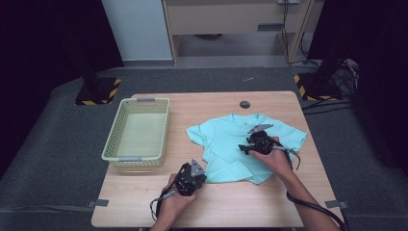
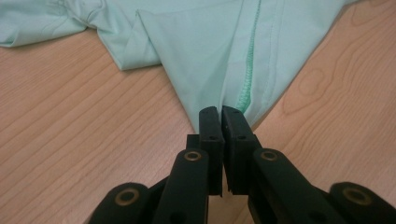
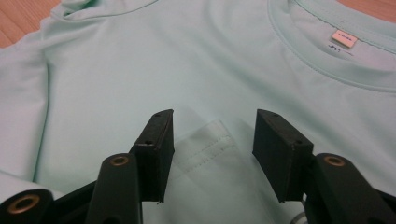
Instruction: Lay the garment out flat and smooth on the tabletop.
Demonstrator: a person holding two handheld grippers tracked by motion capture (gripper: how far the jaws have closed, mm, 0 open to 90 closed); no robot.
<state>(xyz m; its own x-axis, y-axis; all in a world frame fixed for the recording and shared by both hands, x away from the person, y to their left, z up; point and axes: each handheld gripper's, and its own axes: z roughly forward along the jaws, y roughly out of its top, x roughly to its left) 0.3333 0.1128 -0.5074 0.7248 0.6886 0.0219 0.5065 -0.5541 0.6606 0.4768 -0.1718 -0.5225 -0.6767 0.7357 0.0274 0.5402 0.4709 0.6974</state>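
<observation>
Left claw (image 2: 220, 122) pinching shirt (image 1: 240, 144) hem corner for folding; right claw (image 3: 212, 140) hovering open over a folded flap, pinning nothing.

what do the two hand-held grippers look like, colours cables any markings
Both are black. The left hand-held gripper and the right hand-held gripper each carry a grey three-cornered plate on top and trail a black cable. Their jaws are flat, blocky black pads on arms with brass-coloured pivot rings. No markings are legible.
</observation>
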